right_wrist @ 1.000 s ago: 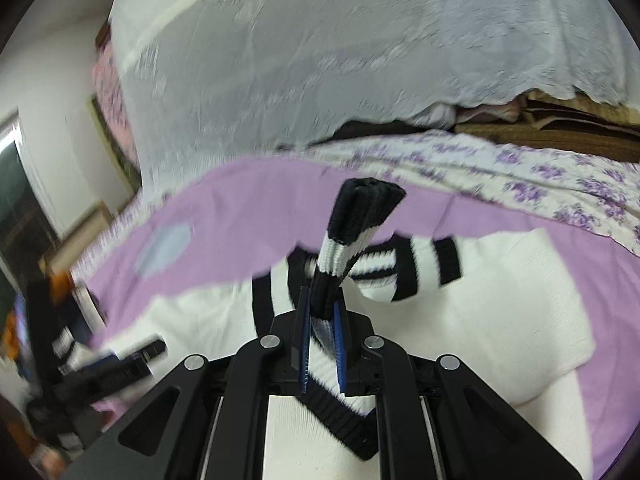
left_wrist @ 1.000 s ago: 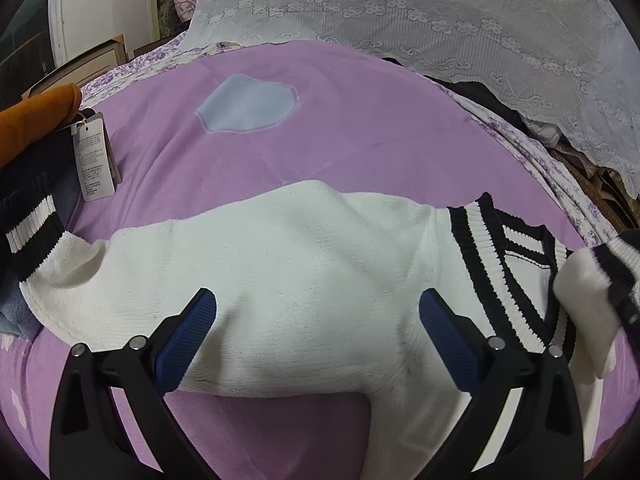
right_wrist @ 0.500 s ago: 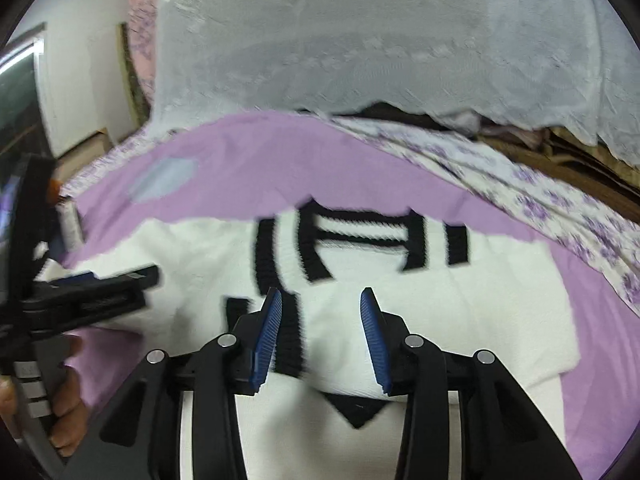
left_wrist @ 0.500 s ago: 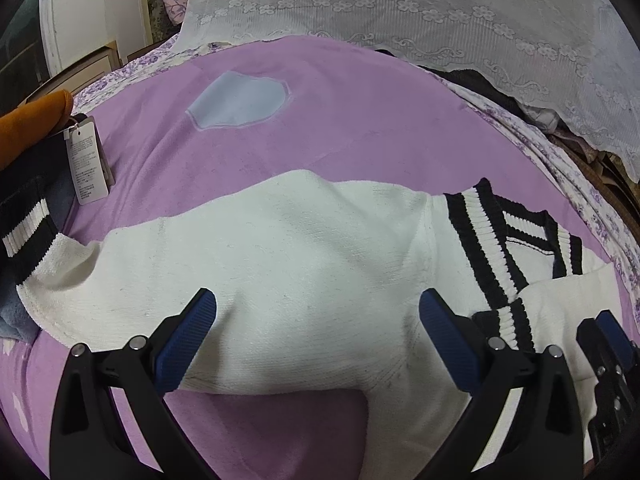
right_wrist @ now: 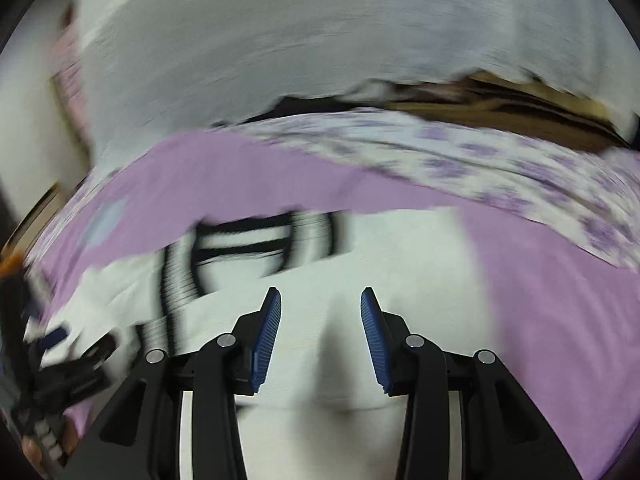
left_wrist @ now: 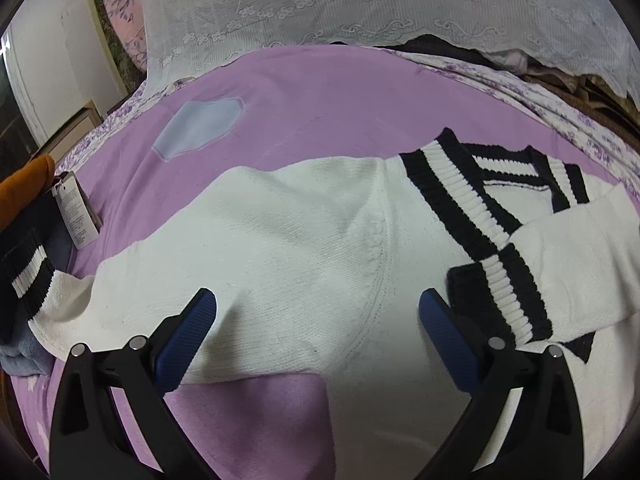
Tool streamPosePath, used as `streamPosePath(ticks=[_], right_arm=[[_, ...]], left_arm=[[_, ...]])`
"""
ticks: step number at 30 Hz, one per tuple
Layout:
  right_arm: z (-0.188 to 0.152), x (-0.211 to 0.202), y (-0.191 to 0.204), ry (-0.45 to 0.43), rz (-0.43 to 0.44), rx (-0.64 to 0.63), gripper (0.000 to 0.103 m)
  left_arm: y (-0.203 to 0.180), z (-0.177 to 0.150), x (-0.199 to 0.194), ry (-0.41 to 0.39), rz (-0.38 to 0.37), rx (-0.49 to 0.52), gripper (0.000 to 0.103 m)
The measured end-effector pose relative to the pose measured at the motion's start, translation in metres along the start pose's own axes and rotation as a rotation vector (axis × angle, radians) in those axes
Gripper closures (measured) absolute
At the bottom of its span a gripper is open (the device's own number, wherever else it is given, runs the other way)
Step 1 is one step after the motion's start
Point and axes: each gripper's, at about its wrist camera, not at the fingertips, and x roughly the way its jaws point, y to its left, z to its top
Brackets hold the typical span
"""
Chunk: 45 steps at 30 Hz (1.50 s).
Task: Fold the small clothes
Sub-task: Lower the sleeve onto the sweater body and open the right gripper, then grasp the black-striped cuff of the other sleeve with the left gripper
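Note:
A white knit sweater (left_wrist: pixel 304 248) with black-and-white ribbed collar and cuffs lies flat on the purple bedspread (left_wrist: pixel 320 96). Its right sleeve is folded across the chest, the striped cuff (left_wrist: pixel 508 292) lying below the V collar (left_wrist: pixel 460 192). The left sleeve stretches out to the left, its cuff (left_wrist: pixel 32 284) at the bed's edge. My left gripper (left_wrist: pixel 316 320) is open and empty, just above the sweater's body. My right gripper (right_wrist: pixel 320 328) is open and empty above the folded sleeve (right_wrist: pixel 360 264); that view is motion-blurred. The left gripper (right_wrist: pixel 76 352) shows at its left edge.
A pale blue patch (left_wrist: pixel 200 128) is sewn on the bedspread beyond the sweater. Dark clothes with a paper tag (left_wrist: pixel 76 216) and an orange garment (left_wrist: pixel 24 192) lie at the left. A white lace cover (left_wrist: pixel 360 8) hangs over piled items at the back.
My right gripper laid the right sleeve's cuff across the sweater's chest, opened and let it go, then drew back to the right. My left gripper stayed open over the body.

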Motion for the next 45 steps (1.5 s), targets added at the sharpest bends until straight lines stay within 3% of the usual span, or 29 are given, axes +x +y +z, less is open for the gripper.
streamPosePath(ticks=[4, 6, 7, 10, 12, 15, 18, 22, 26, 33, 36, 41, 45], right_arm=[[-0.014, 0.013, -0.048, 0.05, -0.05, 0.083, 0.061], [-0.026, 0.031, -0.063, 0.106, -0.025, 0.099, 0.061], [-0.029, 0.032, -0.066, 0.085, -0.008, 0.102, 0.061], [-0.031, 0.033, -0.06, 0.073, -0.01, 0.074, 0.054], [-0.033, 0.035, -0.053, 0.064, -0.011, 0.033, 0.043], [-0.035, 0.033, -0.046, 0.06, -0.004, 0.016, 0.037], [-0.034, 0.031, -0.05, 0.054, 0.027, 0.039, 0.037], [-0.034, 0.03, -0.052, 0.047, 0.043, 0.055, 0.037], [-0.035, 0.016, -0.052, -0.019, 0.031, 0.06, 0.036], [-0.036, 0.025, -0.052, 0.028, 0.047, 0.054, 0.019], [-0.036, 0.025, -0.052, 0.028, 0.052, 0.055, 0.018], [-0.037, 0.024, -0.053, 0.023, 0.06, 0.062, 0.018], [-0.037, 0.021, -0.054, 0.006, 0.067, 0.07, 0.019]], left_arm=[[-0.013, -0.003, 0.0, -0.01, 0.006, 0.046, 0.004], [-0.018, -0.003, 0.0, -0.022, 0.006, 0.059, 0.004], [-0.021, -0.002, 0.0, -0.028, 0.005, 0.066, 0.004], [-0.029, 0.004, 0.007, -0.025, 0.044, 0.072, 0.004], [-0.031, 0.01, 0.011, -0.012, 0.058, 0.068, 0.004], [-0.031, 0.016, 0.011, -0.028, 0.067, 0.045, 0.004], [-0.038, 0.012, 0.03, 0.0, 0.128, 0.087, 0.004], [-0.029, 0.012, 0.039, 0.03, 0.068, 0.043, 0.004], [-0.02, 0.007, 0.027, 0.009, 0.069, 0.03, 0.004], [0.046, -0.022, -0.011, 0.017, 0.052, -0.124, 0.004], [0.088, -0.04, -0.028, 0.018, 0.013, -0.228, 0.004], [0.147, -0.067, -0.043, 0.011, 0.084, -0.299, 0.004], [0.185, -0.08, -0.033, 0.065, 0.06, -0.382, 0.004]])
